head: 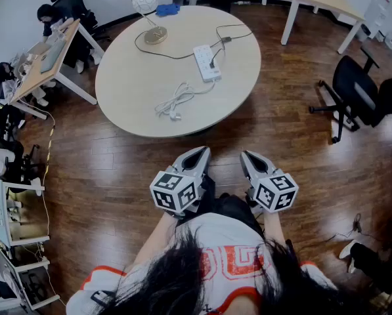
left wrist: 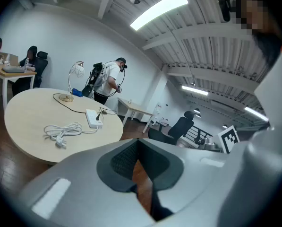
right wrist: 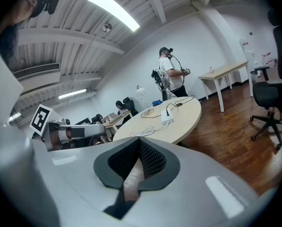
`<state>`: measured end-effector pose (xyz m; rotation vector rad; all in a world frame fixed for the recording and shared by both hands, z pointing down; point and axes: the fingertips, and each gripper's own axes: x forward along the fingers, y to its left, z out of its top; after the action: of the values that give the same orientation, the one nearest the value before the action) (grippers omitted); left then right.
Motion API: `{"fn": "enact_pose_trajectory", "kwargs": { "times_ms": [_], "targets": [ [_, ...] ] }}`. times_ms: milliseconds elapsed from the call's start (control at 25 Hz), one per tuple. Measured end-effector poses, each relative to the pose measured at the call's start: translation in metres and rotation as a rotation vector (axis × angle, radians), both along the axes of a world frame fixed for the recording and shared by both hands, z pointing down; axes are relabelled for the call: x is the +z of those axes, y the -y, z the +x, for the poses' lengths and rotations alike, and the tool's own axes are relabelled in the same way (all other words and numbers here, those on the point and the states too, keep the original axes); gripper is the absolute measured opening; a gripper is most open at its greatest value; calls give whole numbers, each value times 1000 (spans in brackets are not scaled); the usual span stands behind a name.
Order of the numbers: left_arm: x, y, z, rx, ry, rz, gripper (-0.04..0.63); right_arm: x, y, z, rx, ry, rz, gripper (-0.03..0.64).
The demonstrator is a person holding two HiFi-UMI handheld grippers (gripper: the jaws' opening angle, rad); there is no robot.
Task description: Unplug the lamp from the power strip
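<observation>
Head view: grey left gripper [head: 197, 153] and right gripper [head: 247, 156], both shut and empty, face a white rectangular power strip [head: 207, 62] at twelve o'clock on a round beige table [head: 133, 84].

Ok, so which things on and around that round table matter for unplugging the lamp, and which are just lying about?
For the job: lamp, its black cord, power strip.
Just lying about: the strip's coiled white lead, blue object, office chair.
</observation>
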<state>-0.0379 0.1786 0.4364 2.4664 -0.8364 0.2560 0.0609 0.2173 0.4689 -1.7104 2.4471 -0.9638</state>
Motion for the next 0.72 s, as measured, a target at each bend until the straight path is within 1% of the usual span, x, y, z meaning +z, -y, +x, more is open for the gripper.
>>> {"fn": "enact_pose_trajectory", "kwargs": {
  "times_ms": [160, 360, 520, 600, 720],
  "targets": [
    [6, 5, 4, -3, 1, -7, 0, 7, 5, 2, -7, 3, -15, 0],
    [15, 16, 15, 33, 10, -28, 0, 13, 15, 9, 13, 1, -40, 0],
    [17, 39, 24, 43, 1, -38, 0, 16, 31, 19, 30, -4, -56, 0],
    [17, 54, 28, 53, -3, -32, 0, 19, 44, 24, 41, -6, -62, 0],
    [14, 77, 26, 61, -12, -17, 0, 21, 68, 20, 37, -6, -80, 0]
  ]
}}
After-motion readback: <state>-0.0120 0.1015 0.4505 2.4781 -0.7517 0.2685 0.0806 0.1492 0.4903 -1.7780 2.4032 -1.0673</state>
